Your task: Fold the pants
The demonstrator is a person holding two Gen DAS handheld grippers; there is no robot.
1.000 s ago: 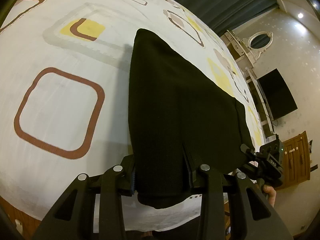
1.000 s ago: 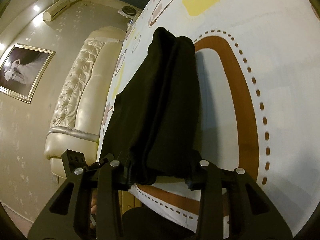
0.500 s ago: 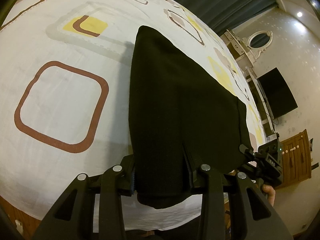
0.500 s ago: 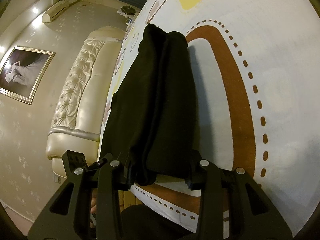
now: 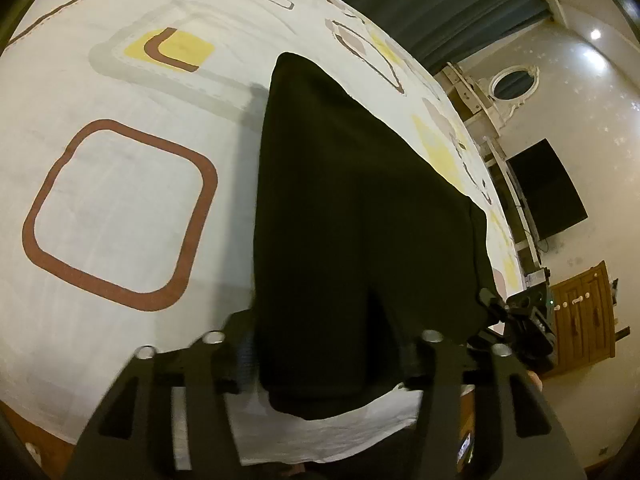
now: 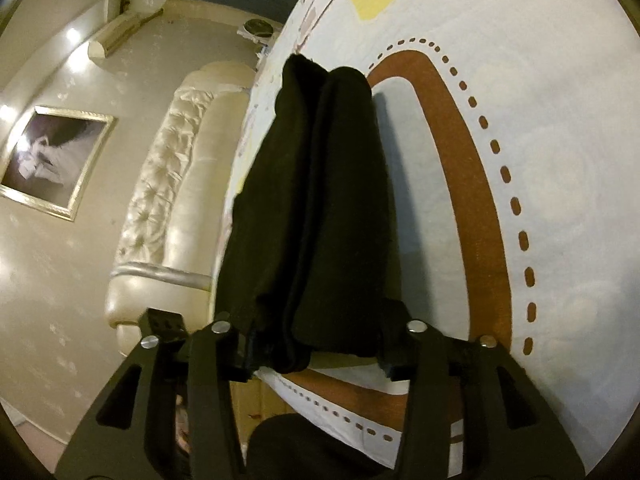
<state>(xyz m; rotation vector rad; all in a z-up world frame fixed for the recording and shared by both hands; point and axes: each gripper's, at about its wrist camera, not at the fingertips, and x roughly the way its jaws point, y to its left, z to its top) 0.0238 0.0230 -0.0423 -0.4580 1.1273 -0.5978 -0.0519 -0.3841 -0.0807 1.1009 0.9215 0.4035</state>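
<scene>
The black pants (image 5: 352,208) lie folded on the patterned bed sheet (image 5: 120,208), stretching away from me to a narrow far end. My left gripper (image 5: 324,356) has its jaws spread on either side of the near edge of the cloth. In the right wrist view the pants (image 6: 320,208) show as stacked folded layers with a seam down the middle. My right gripper (image 6: 316,348) likewise has its jaws spread beside the near end of the stack. The right gripper also shows in the left wrist view (image 5: 516,320) at the pants' right corner.
The sheet's near edge (image 5: 320,440) hangs just below the grippers. A cream tufted headboard (image 6: 168,208) runs along the bed's left side. A dresser with a mirror (image 5: 512,84), a wall television (image 5: 548,188) and a wooden cabinet (image 5: 584,316) stand beyond the bed.
Both sets of jaws have widened from pinching the cloth to standing apart beside it. The pants have settled lower onto the sheet. Both views have tilted slightly.
</scene>
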